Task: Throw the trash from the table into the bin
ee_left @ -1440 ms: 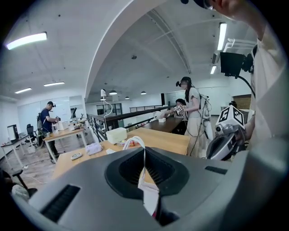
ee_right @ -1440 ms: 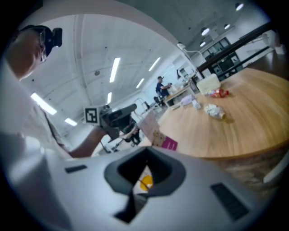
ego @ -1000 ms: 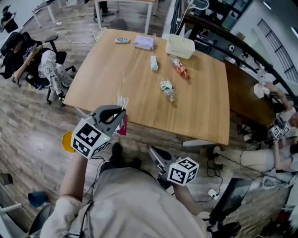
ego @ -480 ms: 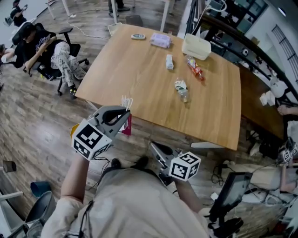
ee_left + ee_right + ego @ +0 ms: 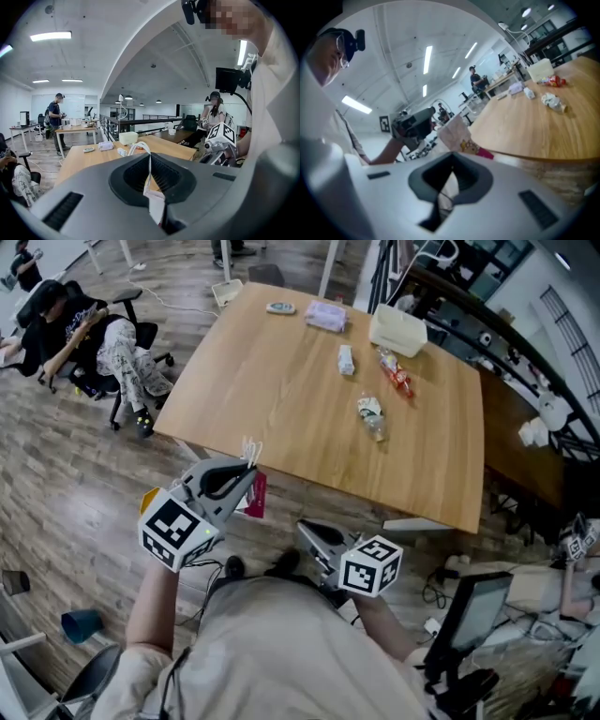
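Observation:
My left gripper (image 5: 249, 472) hangs just off the near edge of the wooden table (image 5: 281, 418), shut on the white cord handle (image 5: 140, 149) of a small paper bag (image 5: 255, 495) with a pink bottom. The bag dangles below its jaws. To the right and closer to me, my right gripper (image 5: 306, 530) is shut, and I see nothing held in it. On the table's far half lie a crumpled bottle with a wrapper (image 5: 369, 415), a red snack packet (image 5: 395, 372), a small white packet (image 5: 345, 359) and a purple packet (image 5: 325, 317). No bin is visible.
A white box (image 5: 397, 331) and a remote (image 5: 279, 307) sit at the table's far edge. A person sits in a chair (image 5: 89, 343) to the left. A second desk (image 5: 516, 427) with cables stands to the right. A blue cup (image 5: 80, 623) stands on the wood floor.
The table has slid rightward and a bit up in the head view as I moved. Both grippers stay shut, and the bag still hangs from the left one.

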`<state>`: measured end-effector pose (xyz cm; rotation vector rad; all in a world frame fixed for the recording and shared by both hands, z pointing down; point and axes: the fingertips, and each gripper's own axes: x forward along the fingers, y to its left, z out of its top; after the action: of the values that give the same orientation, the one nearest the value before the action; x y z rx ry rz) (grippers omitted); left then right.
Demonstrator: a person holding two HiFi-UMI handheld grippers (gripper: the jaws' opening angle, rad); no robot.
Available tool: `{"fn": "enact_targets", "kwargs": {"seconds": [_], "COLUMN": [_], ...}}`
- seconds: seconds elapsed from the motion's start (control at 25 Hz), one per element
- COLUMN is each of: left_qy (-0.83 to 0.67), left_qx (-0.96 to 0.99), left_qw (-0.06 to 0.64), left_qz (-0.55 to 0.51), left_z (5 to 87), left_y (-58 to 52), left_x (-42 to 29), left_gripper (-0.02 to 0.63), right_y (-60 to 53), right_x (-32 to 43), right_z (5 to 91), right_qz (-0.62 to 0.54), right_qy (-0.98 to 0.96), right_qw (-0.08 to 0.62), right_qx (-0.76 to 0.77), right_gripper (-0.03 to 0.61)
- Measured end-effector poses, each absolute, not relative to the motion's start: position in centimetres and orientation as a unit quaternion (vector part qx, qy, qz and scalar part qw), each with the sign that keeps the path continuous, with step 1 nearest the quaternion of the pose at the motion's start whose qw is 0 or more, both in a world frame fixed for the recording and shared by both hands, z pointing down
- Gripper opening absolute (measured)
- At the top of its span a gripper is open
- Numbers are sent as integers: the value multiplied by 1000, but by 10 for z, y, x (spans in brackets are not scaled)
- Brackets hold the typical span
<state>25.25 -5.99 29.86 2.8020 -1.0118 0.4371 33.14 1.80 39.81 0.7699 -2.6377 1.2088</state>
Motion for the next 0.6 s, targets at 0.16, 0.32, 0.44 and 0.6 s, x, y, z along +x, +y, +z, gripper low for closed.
{"fn": "enact_targets", "kwargs": {"seconds": [0.16, 0.32, 0.44, 0.6], "left_qy": [-333, -328, -329, -336], "left_qx": [932, 935, 936, 934], "left_qw": [70, 75, 75, 82], "left_qz": [124, 112, 103, 92], "left_z": [297, 295, 293, 292], "left_y": [-52, -44, -39, -31], "left_x": [235, 213, 193, 165], "left_gripper": [26, 26, 26, 26], "right_y": [22, 28, 32, 40], "right_x": [311, 287, 268, 241], "right_z": [397, 394, 393, 391], "right_qz": [400, 395, 393, 387], "right_qy": [-877, -877, -877, -880], "right_qw": [80, 86, 94, 106], "right_qx": [256, 258, 259, 252], "right_gripper": [5, 5, 5, 5]}}
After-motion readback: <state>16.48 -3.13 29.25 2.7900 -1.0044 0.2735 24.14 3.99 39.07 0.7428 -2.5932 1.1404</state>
